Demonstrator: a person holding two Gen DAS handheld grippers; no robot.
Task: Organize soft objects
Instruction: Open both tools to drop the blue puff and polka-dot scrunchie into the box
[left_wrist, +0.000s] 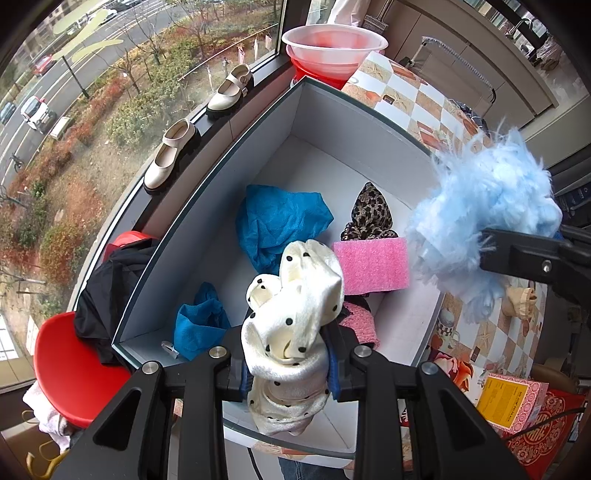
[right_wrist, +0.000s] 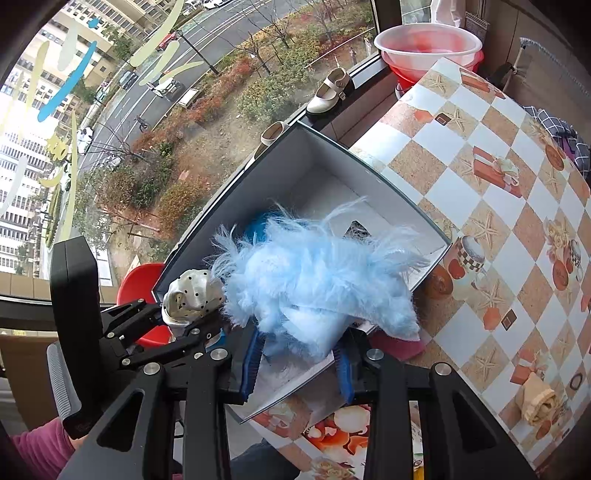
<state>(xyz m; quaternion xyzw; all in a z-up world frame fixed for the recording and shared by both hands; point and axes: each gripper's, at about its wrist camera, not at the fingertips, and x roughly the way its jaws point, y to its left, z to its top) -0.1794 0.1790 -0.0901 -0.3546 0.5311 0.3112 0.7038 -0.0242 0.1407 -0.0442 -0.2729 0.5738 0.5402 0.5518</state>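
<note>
My left gripper (left_wrist: 288, 380) is shut on a white polka-dot cloth (left_wrist: 295, 314) and holds it over the near end of the grey box (left_wrist: 207, 206). My right gripper (right_wrist: 299, 365) is shut on a fluffy light-blue piece (right_wrist: 314, 273), held above the box's right wall (right_wrist: 402, 206); it also shows in the left wrist view (left_wrist: 484, 210). Inside the box lie two blue cloths (left_wrist: 277, 221), a leopard-print scrunchie (left_wrist: 369, 214), a pink sponge (left_wrist: 373, 264) and a pink knit piece (left_wrist: 360, 319). The left gripper with its cloth appears in the right wrist view (right_wrist: 192, 295).
The box stands on a table with a checkered cloth (right_wrist: 498, 192). A beige rolled cloth (right_wrist: 537, 402) lies at the right. Stacked bowls (left_wrist: 332, 48) stand at the back. Two shoes (left_wrist: 173, 155) sit on the window sill. A red chair (left_wrist: 70, 369) with black clothing (left_wrist: 107, 295) is at the left.
</note>
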